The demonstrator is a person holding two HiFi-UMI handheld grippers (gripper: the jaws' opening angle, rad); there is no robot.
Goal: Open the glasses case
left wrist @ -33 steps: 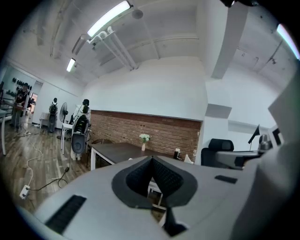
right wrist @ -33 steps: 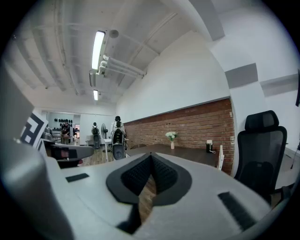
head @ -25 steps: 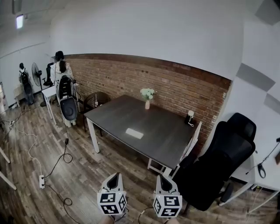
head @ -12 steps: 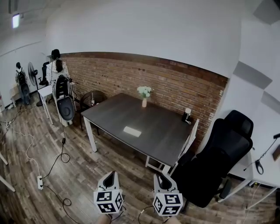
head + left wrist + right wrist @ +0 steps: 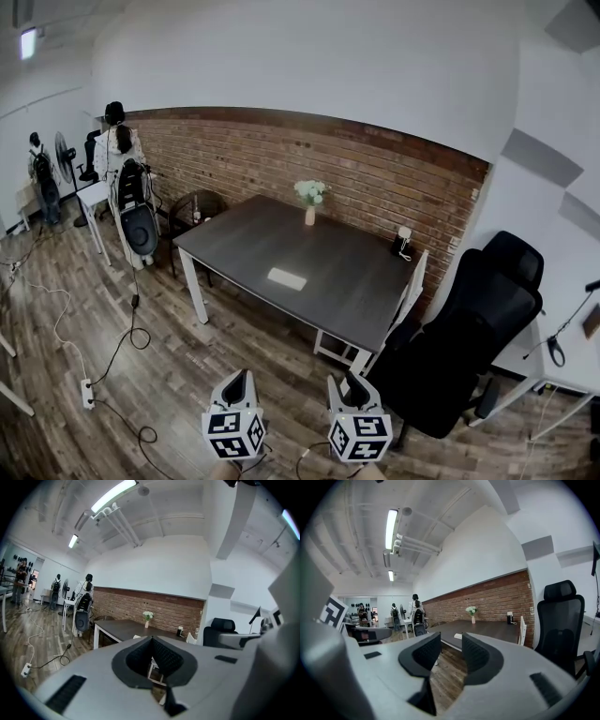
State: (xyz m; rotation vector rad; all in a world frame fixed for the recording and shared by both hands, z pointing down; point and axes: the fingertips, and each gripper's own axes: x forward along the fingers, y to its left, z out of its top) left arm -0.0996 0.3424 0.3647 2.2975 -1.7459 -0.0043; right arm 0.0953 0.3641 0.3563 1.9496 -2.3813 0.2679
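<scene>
A flat white glasses case (image 5: 287, 278) lies shut on the dark table (image 5: 347, 281), near its front edge and far ahead of both grippers. It also shows small in the left gripper view (image 5: 136, 636) and in the right gripper view (image 5: 458, 636). My left gripper (image 5: 238, 377) hangs over the wooden floor at the bottom of the head view, its pads meeting at the tips (image 5: 151, 641) with nothing in them. Beside it my right gripper (image 5: 352, 384) has its jaws opening, with a clear gap (image 5: 451, 641) and nothing between them.
A vase of white flowers (image 5: 310, 214) and a small dark device (image 5: 403, 247) stand at the table's back. A white chair (image 5: 405, 309) and a black office chair (image 5: 469, 337) sit to its right. Cables and a power strip (image 5: 89, 392) lie on the floor at left, with people (image 5: 117, 150) beyond.
The right gripper's jaws have spread apart from shut. Both grippers have drifted slightly, and the table sits a little lower and to the left in the head view.
</scene>
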